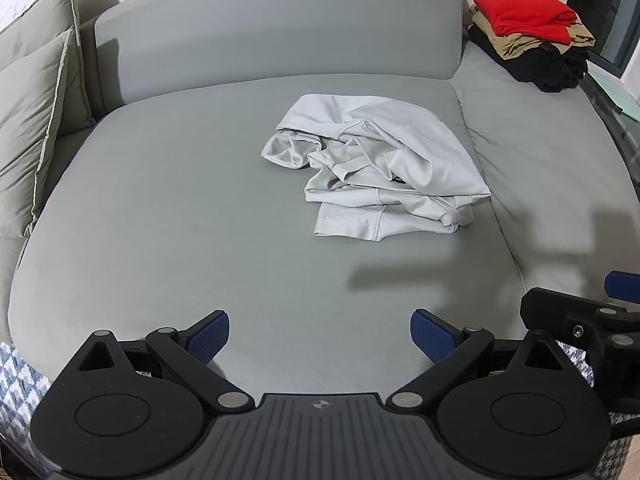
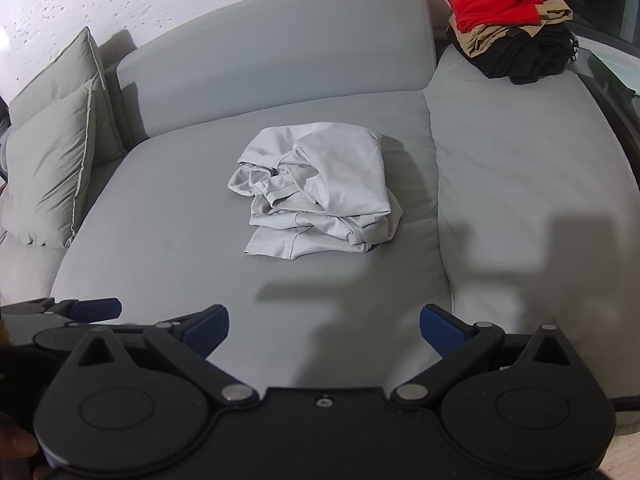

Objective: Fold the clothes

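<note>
Near the centre of both frames, slightly right of middle in the left wrist view, a crumpled pale grey garment (image 1: 372,168) (image 2: 316,192) lies in a loose heap on the grey sofa seat (image 1: 180,220) (image 2: 160,240). At the bottom of the left wrist frame the left gripper (image 1: 320,334) hangs spread wide and holds nothing; the right gripper (image 2: 324,330) at the bottom of its own frame is likewise spread wide and empty. Both are well apart from the garment. At upper right a stack of folded clothes (image 1: 532,36) (image 2: 512,28), red on top, rests on the sofa's side cushion. 2 grey pillows (image 1: 32,120) (image 2: 52,152) lean at the left edge
</note>
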A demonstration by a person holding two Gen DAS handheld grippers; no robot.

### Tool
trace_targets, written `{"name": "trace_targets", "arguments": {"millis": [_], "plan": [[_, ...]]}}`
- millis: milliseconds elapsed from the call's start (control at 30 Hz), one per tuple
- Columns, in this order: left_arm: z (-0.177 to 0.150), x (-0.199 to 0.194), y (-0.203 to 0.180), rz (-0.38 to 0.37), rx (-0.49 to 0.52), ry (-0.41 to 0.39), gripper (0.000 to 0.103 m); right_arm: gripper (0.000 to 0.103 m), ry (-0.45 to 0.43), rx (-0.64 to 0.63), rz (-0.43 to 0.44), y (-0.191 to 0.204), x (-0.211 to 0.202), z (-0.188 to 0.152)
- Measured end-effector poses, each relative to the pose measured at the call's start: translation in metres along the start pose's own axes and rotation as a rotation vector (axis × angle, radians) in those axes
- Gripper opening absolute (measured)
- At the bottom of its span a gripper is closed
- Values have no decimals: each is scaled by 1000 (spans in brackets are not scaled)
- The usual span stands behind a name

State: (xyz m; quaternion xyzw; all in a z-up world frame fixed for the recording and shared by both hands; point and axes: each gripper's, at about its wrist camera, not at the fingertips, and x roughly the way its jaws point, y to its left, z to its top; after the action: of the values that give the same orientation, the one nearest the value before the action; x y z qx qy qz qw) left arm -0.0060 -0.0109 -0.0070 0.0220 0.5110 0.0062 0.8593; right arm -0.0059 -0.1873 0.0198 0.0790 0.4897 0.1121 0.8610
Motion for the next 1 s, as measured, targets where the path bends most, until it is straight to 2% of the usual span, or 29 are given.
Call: {"name": "trace_targets", "arguments": {"millis": [1000], "plan": [[-3, 1, 3, 6, -11, 10, 98, 103, -2, 9, -3, -2, 0, -3]]}}
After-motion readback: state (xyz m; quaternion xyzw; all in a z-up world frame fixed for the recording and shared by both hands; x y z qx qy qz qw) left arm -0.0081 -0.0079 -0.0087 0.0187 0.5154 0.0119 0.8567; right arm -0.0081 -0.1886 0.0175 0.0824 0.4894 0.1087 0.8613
